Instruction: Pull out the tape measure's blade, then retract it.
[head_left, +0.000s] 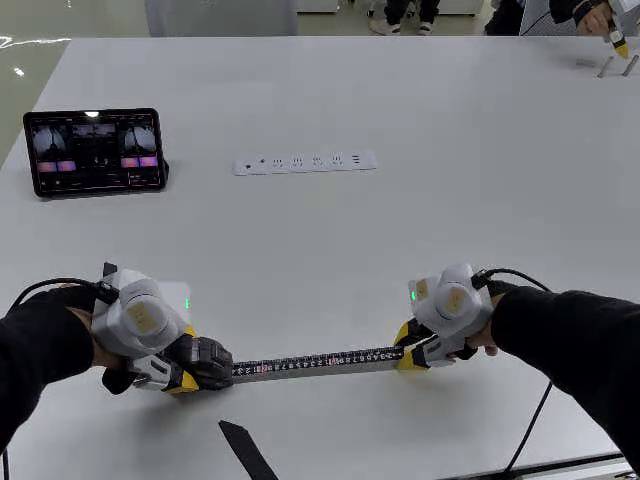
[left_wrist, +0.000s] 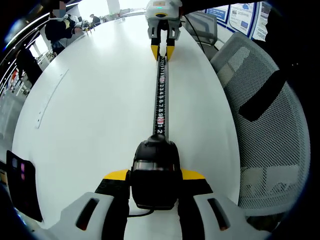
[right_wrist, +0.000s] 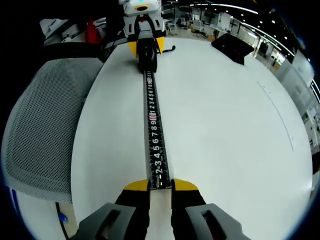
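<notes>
Drawing the blade (head_left: 315, 362) out along the near worktop (head_left: 400, 220), a tool at each end.
The left tool (left_wrist: 155, 176) is clenching the black tape measure case (left_wrist: 155, 162) at near left; the right tool (right_wrist: 161, 186) is pinching the blade's free end at near right, the blade lying flat and straight between them, numbers up. The pull is looking well advanced. The right tool should be travelling in line with the case mouth and staying low while the left is pinning the case against dragging; the return wants easing back, not snapping.
</notes>
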